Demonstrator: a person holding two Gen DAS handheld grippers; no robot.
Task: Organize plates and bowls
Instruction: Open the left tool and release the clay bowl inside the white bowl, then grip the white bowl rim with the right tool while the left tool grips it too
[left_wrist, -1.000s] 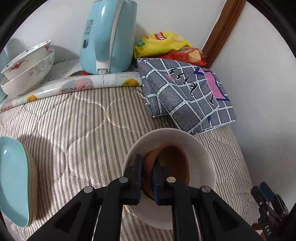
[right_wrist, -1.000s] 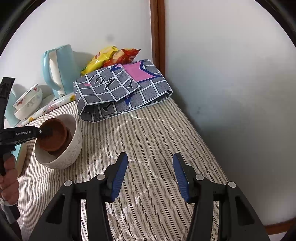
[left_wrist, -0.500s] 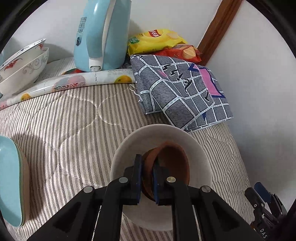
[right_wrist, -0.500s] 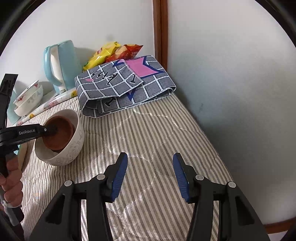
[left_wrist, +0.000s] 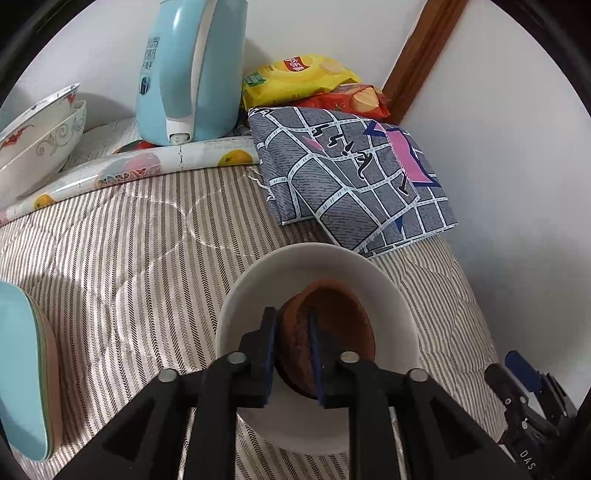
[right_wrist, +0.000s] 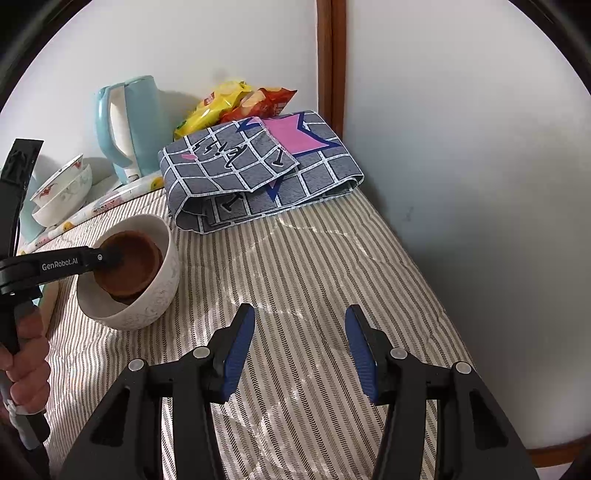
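My left gripper (left_wrist: 291, 314) is shut on the near rim of a small brown bowl (left_wrist: 340, 321), which sits tilted inside a larger white bowl (left_wrist: 391, 291) on the striped cloth. Both bowls show in the right wrist view, the brown bowl (right_wrist: 136, 258) nested in the white bowl (right_wrist: 147, 314), with the left gripper (right_wrist: 110, 256) reaching in from the left. My right gripper (right_wrist: 299, 347) is open and empty above the cloth, to the right of the bowls. Two stacked patterned white bowls (left_wrist: 33, 147) stand at the far left. Stacked light-blue plates (left_wrist: 22, 384) lie at the left edge.
A light-blue kettle (left_wrist: 188, 70) stands at the back on a fruit-print mat (left_wrist: 110, 173). A folded grey grid-pattern cloth (left_wrist: 354, 181) and snack bags (left_wrist: 306, 77) lie at the back right by a wooden post (left_wrist: 424, 55). White walls close the back and right.
My left gripper has lowered the brown bowl deeper into the white bowl and moved slightly forward. The right gripper has barely moved and stays open.
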